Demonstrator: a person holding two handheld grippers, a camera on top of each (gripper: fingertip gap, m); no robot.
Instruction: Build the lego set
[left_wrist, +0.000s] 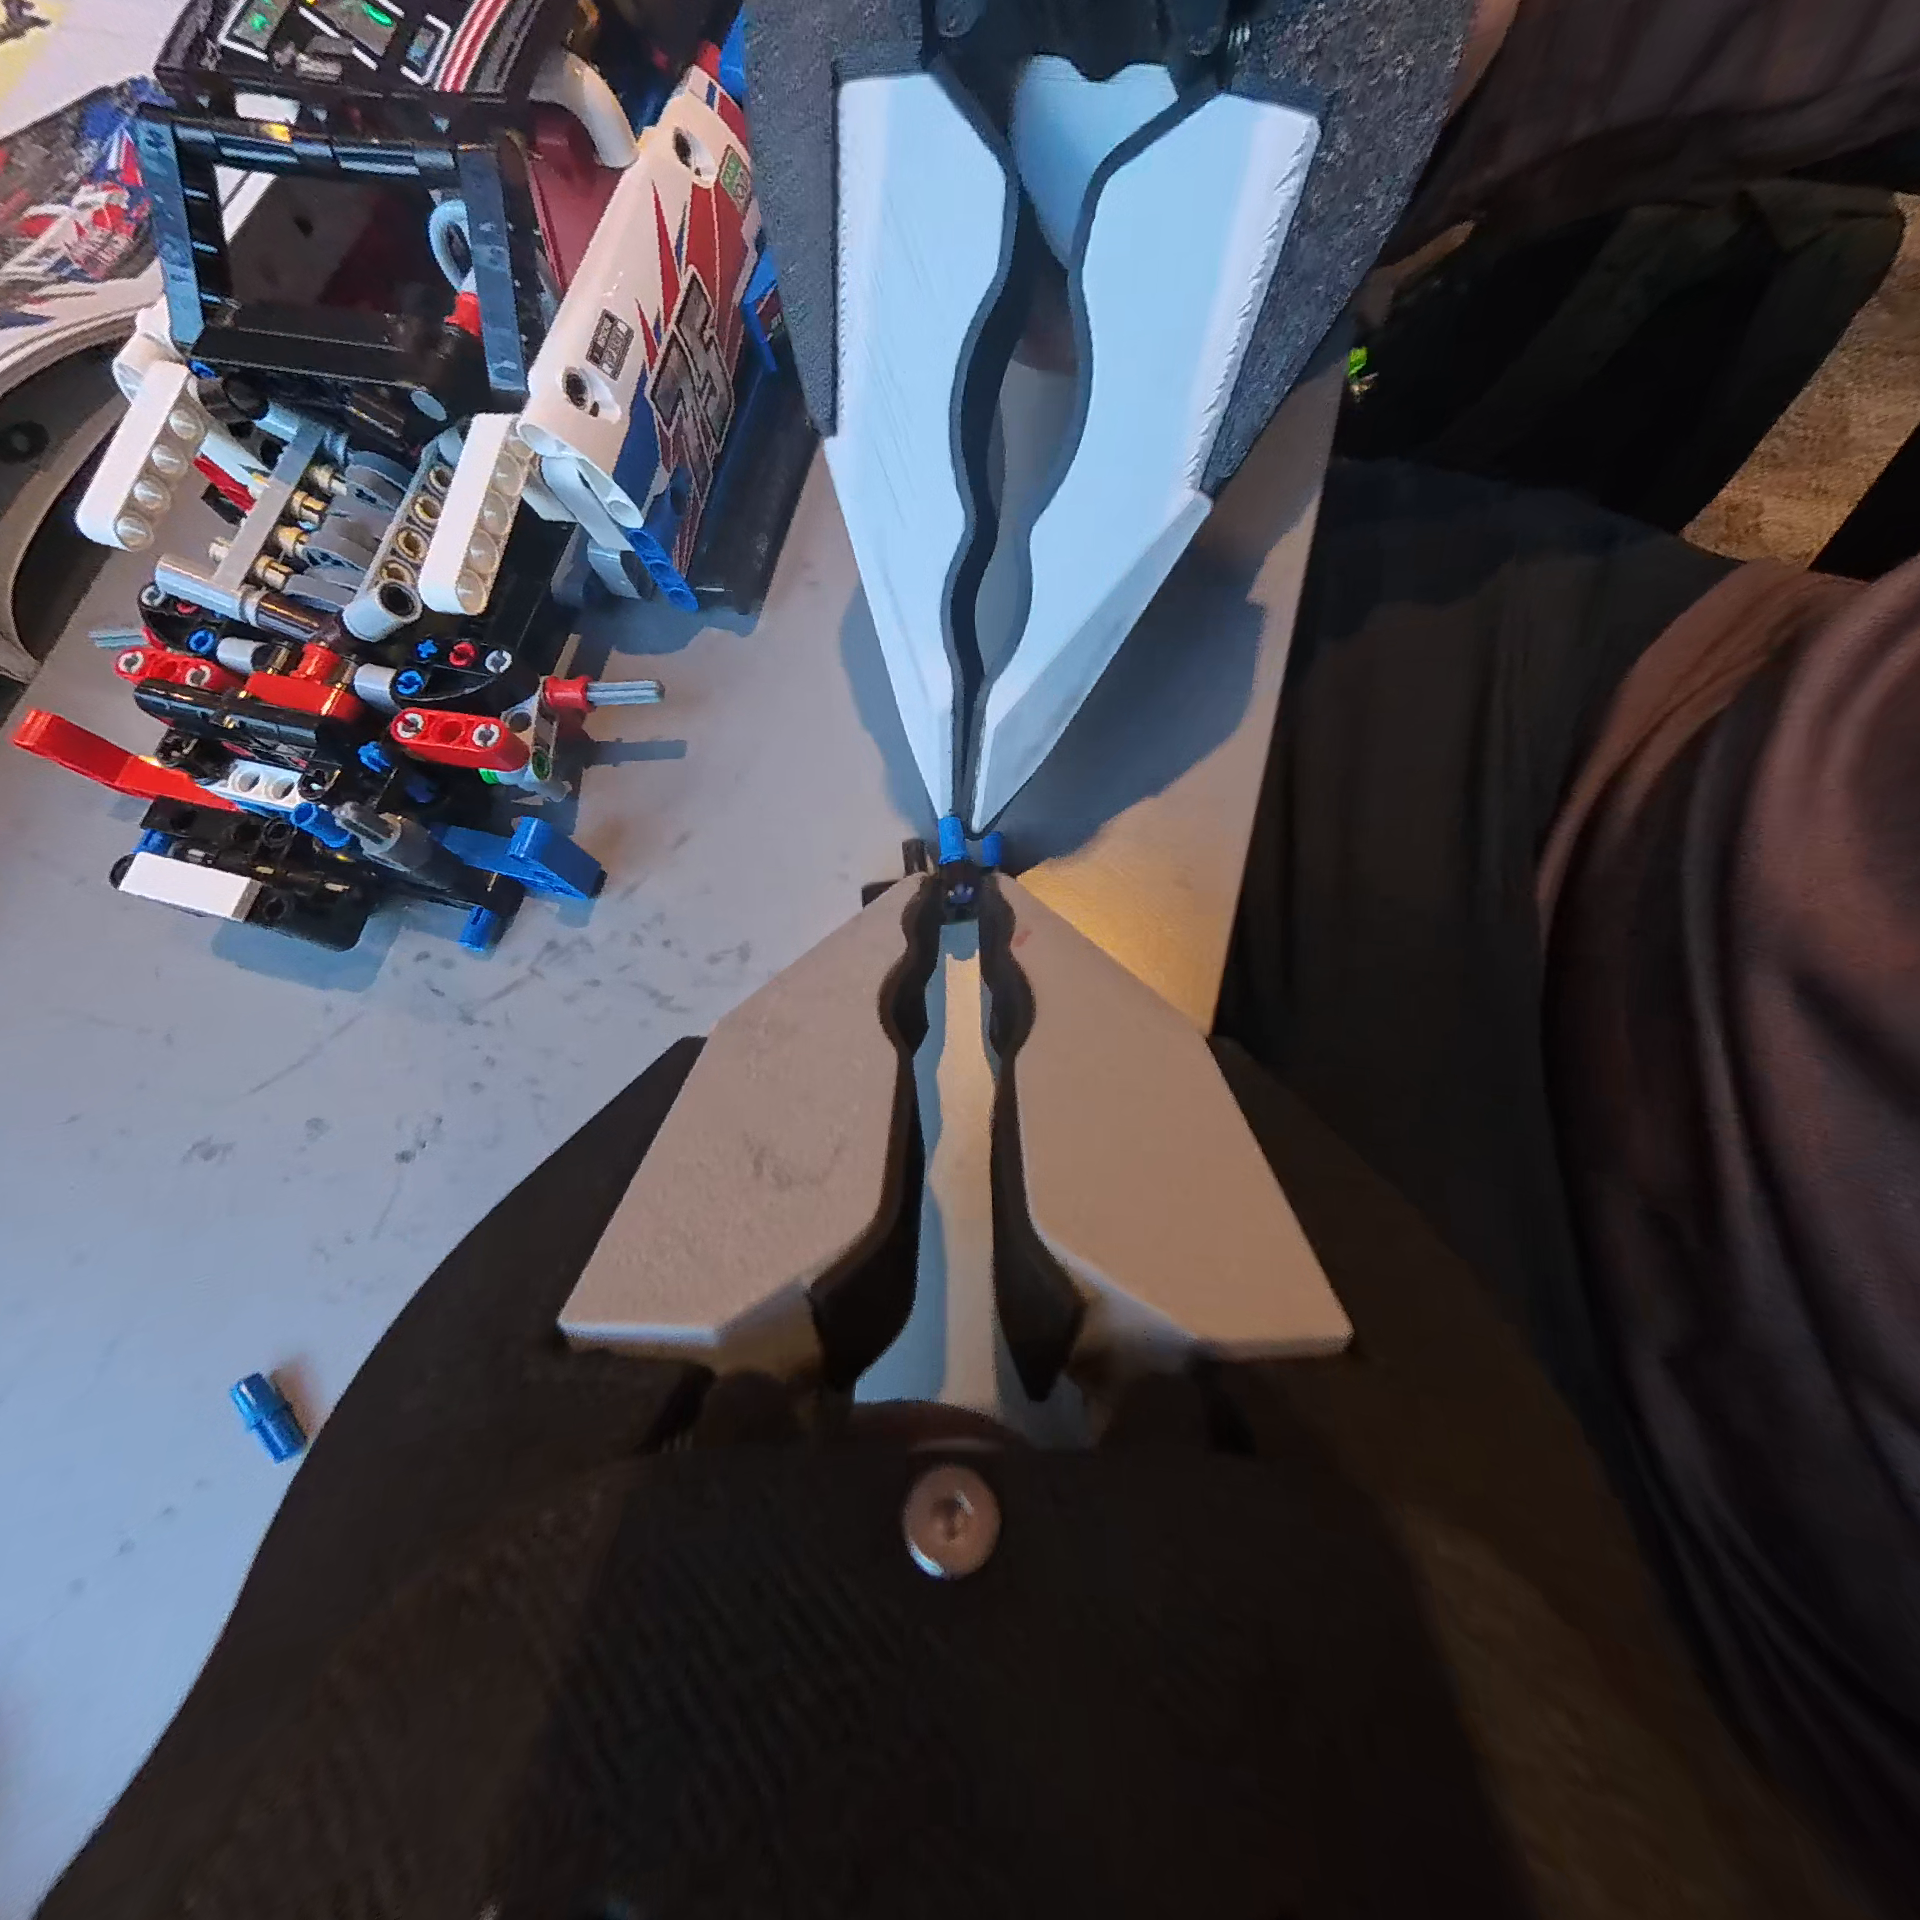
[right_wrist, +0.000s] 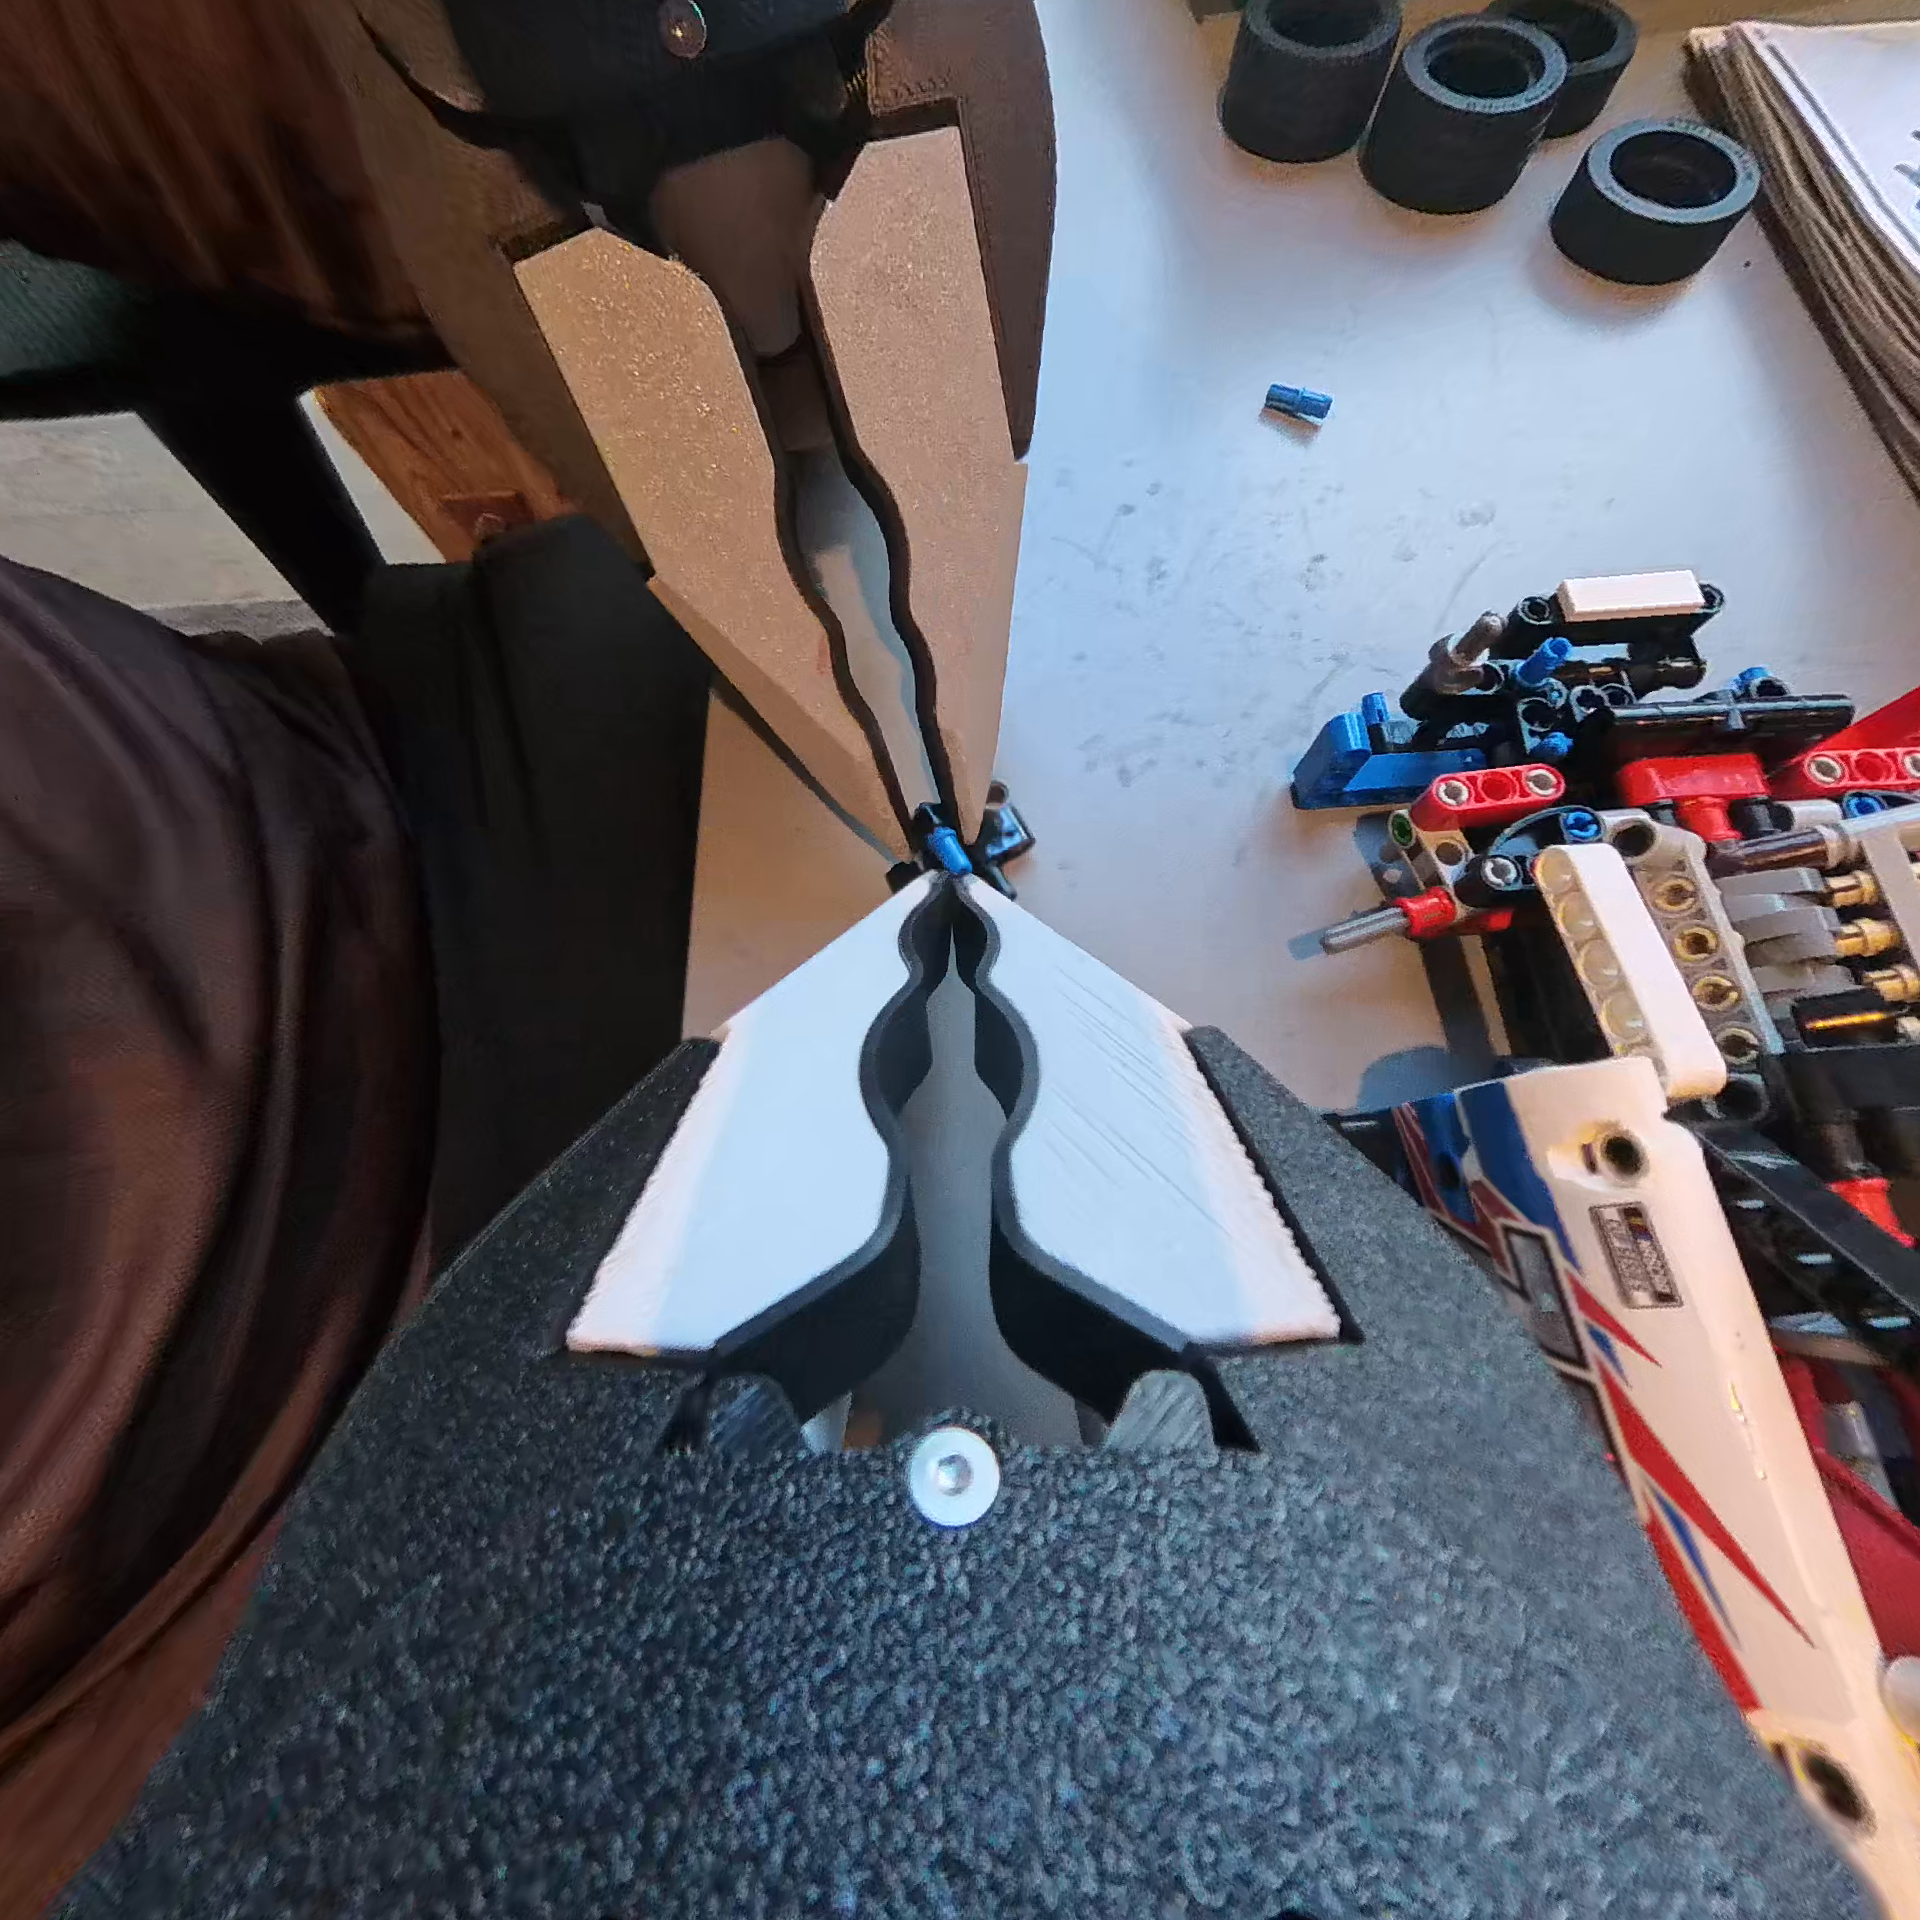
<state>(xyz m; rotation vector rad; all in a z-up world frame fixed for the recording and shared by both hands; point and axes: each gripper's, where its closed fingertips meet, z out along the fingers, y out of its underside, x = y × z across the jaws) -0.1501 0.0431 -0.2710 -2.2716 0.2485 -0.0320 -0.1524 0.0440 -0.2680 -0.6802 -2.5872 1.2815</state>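
My two grippers meet tip to tip above the white table's near edge. My left gripper (left_wrist: 954, 896) is shut on a small black connector piece (left_wrist: 914, 858), which also shows in the right wrist view (right_wrist: 1004, 831). My right gripper (right_wrist: 951, 883) is shut on a short blue pin (right_wrist: 943, 844), and the pin touches the black piece. In the left wrist view the right gripper (left_wrist: 962, 826) comes in from the top with the blue pin (left_wrist: 951, 837) at its tips. The half-built red, white, blue and black car model (left_wrist: 395, 499) stands to the left, apart from both grippers.
A loose blue pin (left_wrist: 266, 1403) lies on the table (left_wrist: 312, 1091); it also shows in the right wrist view (right_wrist: 1298, 399). Several black tyres (right_wrist: 1465, 114) and a stack of booklets (right_wrist: 1829, 208) lie at the far side. A person's dark clothing (left_wrist: 1662, 1039) is beyond the table edge. Less than 4 cm separates the two grippers' tips.
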